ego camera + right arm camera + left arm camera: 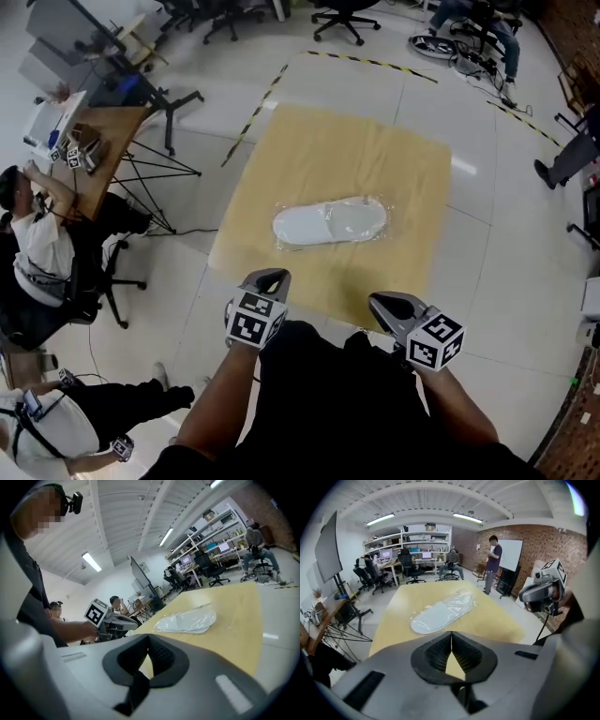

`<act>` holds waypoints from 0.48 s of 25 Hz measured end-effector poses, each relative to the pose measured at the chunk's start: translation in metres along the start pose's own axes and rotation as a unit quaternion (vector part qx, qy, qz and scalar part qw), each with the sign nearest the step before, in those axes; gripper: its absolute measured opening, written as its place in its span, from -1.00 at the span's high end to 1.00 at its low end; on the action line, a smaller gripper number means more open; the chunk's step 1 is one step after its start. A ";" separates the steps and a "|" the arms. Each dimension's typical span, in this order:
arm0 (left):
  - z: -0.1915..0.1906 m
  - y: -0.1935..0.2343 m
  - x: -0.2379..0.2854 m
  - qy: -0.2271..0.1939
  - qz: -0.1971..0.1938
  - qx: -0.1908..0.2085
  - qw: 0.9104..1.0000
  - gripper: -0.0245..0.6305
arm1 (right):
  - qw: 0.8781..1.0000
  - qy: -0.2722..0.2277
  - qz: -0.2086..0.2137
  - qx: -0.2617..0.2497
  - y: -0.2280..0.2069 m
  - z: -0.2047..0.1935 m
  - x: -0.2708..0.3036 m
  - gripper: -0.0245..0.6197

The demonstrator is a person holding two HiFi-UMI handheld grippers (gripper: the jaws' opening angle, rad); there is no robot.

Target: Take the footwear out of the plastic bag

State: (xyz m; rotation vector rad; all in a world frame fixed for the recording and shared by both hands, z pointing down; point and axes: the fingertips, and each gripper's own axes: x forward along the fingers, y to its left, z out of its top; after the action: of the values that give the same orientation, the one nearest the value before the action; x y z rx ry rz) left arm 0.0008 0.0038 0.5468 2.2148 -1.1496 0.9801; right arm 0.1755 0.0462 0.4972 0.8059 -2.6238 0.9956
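**A:** Entry check. What state are the two tools in?

**B:** The left gripper (269, 277) has its jaws pressed together with nothing between them. The right gripper (382, 302) is the same, closed and empty. Both hang over the near edge of the desk (394, 141), set apart, one on each side of the person's body.

**A:** And the footwear?

**B:** One white slipper (323, 225) lies flat near the middle of the desk, lengthwise across the head view. It sits wholly inside a clear plastic bag (378, 202). Neither gripper touches it, and it lies well ahead of both.

**A:** Why that layout?

**B:** My judgement is that a flat, central bag can be reached from either side. One gripper could then pinch the film while the other draws the slipper out. The closed jaws suit an approach, but they must part before any pinch.

**A:** Which end is the bag's mouth?

**B:** I cannot tell, since the film is clear and crinkled at both ends.

**A:** Progress?

**B:** Removal has not begun.
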 end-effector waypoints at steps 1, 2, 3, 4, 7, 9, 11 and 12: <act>-0.006 0.013 0.005 0.016 0.018 0.001 1.000 0.90 | 1.000 0.003 0.001 0.002 -0.007 0.000 0.004 0.91; -0.013 0.024 0.010 0.034 0.029 0.000 0.999 0.82 | 1.000 0.005 0.001 0.007 -0.012 -0.001 0.007 0.92; -0.019 0.034 0.015 0.051 0.036 0.000 0.998 0.72 | 1.000 0.006 0.001 0.012 -0.016 -0.001 0.009 0.92; -0.025 0.042 0.020 0.065 0.039 0.000 0.997 0.70 | 1.000 0.007 0.000 0.016 -0.020 0.000 0.011 0.92; -0.039 0.064 0.042 0.103 0.036 0.028 0.994 0.65 | 1.000 0.010 -0.009 0.026 -0.030 0.003 0.020 0.91; -0.053 0.074 0.059 0.133 0.029 0.074 0.988 0.62 | 0.999 0.010 -0.026 0.036 -0.037 0.005 0.027 0.91; -0.063 0.076 0.076 0.155 0.011 0.125 0.980 0.61 | 0.997 0.002 -0.047 0.053 -0.043 0.007 0.032 0.91; -0.065 0.074 0.082 0.158 -0.001 0.145 0.977 0.61 | 0.996 -0.003 -0.058 0.061 -0.045 0.008 0.035 0.91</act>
State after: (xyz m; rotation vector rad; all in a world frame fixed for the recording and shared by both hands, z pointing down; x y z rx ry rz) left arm -0.0532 -0.0353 0.6568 2.1648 -0.9068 1.5181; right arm 0.1724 -0.0019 0.5290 0.9779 -2.5080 1.1323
